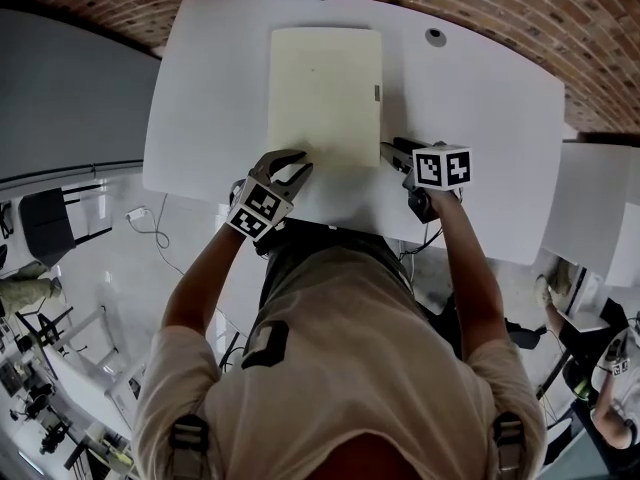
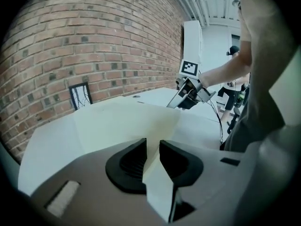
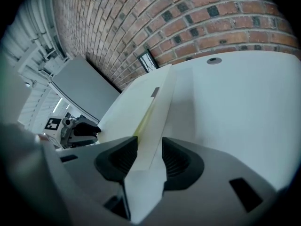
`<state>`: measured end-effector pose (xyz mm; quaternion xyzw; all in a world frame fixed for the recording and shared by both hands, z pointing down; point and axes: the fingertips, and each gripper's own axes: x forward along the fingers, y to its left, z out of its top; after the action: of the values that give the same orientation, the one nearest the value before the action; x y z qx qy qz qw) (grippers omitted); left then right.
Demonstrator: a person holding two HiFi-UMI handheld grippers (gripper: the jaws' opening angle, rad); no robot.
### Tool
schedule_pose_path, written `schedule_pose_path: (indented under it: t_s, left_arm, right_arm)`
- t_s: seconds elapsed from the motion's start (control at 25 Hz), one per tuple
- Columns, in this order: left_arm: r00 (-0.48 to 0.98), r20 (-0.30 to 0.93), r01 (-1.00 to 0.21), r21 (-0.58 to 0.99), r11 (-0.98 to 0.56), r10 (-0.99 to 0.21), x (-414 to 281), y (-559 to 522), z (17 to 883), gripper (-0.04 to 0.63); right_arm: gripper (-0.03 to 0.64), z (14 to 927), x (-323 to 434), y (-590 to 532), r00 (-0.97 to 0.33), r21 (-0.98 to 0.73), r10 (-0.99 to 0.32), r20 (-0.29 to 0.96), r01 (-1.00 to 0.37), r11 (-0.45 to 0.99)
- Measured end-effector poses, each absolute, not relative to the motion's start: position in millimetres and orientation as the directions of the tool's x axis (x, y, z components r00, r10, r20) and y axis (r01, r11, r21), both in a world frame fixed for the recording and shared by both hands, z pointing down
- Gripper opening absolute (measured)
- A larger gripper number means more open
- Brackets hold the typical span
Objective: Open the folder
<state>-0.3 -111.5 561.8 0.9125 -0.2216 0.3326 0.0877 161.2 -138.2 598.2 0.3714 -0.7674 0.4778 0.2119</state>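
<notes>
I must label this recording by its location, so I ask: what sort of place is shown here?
Probably a lab or workshop-style office. A bare brick wall runs behind plain white tables, one holding a folder, and a chair and loose cables are on the floor beside them.

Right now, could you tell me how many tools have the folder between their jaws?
2. The left tool is shut on the folder's near left corner. The right tool, its jaws wider apart, straddles the near right corner. Neither is hidden.
</notes>
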Motion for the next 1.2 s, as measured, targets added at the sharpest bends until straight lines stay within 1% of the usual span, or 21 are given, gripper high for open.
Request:
schedule_pose_path:
  t_s: [0.2,0.28,0.4,0.44,0.52,0.6,0.72,0.76,0.8,0.84,0.92,1.04,1.08,1.16,1.2]
  left_arm:
    - [0.701,0.617,-0.465,0.017,-0.885,-0.357,0,-112,554,0.078]
    - [0.711,0.603,-0.476,0.034,-0.879,-0.362,0,-112,550,0.078]
    - [0.721,0.579,-0.521,0.091,-0.849,-0.380,-4,-112,548,0.056]
    - [0.717,0.575,-0.540,0.101,-0.836,-0.394,-6,-113,549,0.002]
    - [0.703,0.585,-0.541,0.070,-0.838,-0.405,-7,-113,550,0.002]
    - [0.689,0.600,-0.493,-0.024,-0.870,-0.407,-3,-109,547,0.003]
    - [0.644,0.621,-0.409,-0.216,-0.887,-0.448,-7,-112,542,0.017]
    - [0.617,0.645,-0.355,-0.283,-0.891,-0.450,-10,-113,546,0.089]
    - [0.585,0.679,-0.285,-0.340,-0.896,-0.443,-13,-114,551,0.220]
    - [0.552,0.713,-0.212,-0.381,-0.900,-0.432,-16,-114,558,0.245]
    - [0.507,0.751,-0.110,-0.430,-0.896,-0.422,-21,-114,566,0.247]
    - [0.489,0.750,-0.084,-0.467,-0.880,-0.445,-22,-123,567,0.231]
    - [0.488,0.751,-0.077,-0.471,-0.879,-0.445,-21,-125,567,0.201]
    - [0.489,0.757,-0.049,-0.472,-0.880,-0.433,-17,-124,568,0.188]
    - [0.491,0.759,-0.033,-0.474,-0.880,-0.427,-16,-122,570,0.169]
  right_arm:
    - [0.130,598,161,-141,-0.645,-0.588,-0.363,0.672,-0.763,0.267]
    - [0.137,598,162,-140,-0.626,-0.554,-0.359,0.692,-0.780,0.291]
    - [0.137,598,160,-140,-0.594,-0.490,-0.351,0.724,-0.800,0.345]
    - [0.138,599,159,-140,-0.593,-0.484,-0.344,0.728,-0.800,0.355]
    - [0.143,600,158,-139,-0.598,-0.487,-0.332,0.730,-0.795,0.360]
    - [0.163,601,160,-139,-0.598,-0.489,-0.329,0.731,-0.795,0.359]
    - [0.164,602,161,-140,-0.598,-0.488,-0.324,0.733,-0.794,0.363]
    - [0.164,602,161,-140,-0.598,-0.486,-0.322,0.734,-0.793,0.367]
    - [0.164,601,160,-141,-0.599,-0.485,-0.320,0.735,-0.793,0.369]
    - [0.164,601,160,-141,-0.599,-0.487,-0.317,0.735,-0.792,0.368]
    - [0.167,602,160,-140,-0.602,-0.492,-0.314,0.734,-0.791,0.364]
    - [0.167,602,159,-141,-0.604,-0.493,-0.312,0.734,-0.789,0.367]
    - [0.168,602,159,-141,-0.604,-0.493,-0.311,0.734,-0.788,0.368]
    - [0.167,602,159,-141,-0.604,-0.491,-0.309,0.735,-0.788,0.372]
    - [0.167,602,159,-141,-0.603,-0.489,-0.308,0.736,-0.788,0.375]
